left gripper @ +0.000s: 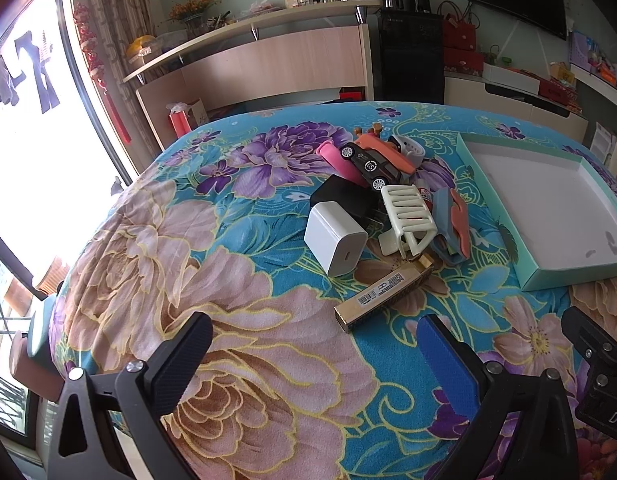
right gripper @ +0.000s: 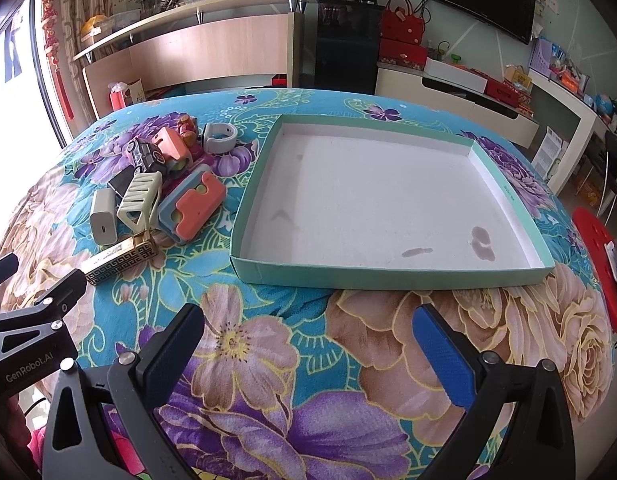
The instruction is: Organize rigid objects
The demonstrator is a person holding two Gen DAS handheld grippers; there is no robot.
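Both grippers, left gripper (left gripper: pixel 312 344) and right gripper (right gripper: pixel 308 328), hang spread and empty.
Nothing sorted yet: gold harmonica (left gripper: pixel 382 294) at twelve o'clock looks nearest; teal tray (right gripper: pixel 388 276) waits bare.

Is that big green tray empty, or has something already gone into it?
Empty. The green tray shows only its bare white floor with a few faint marks; the toy car and other items lie piled beside it.

Empty tray (right gripper: pixel 388 200), cluttered pile (right gripper: pixel 156 192) alongside
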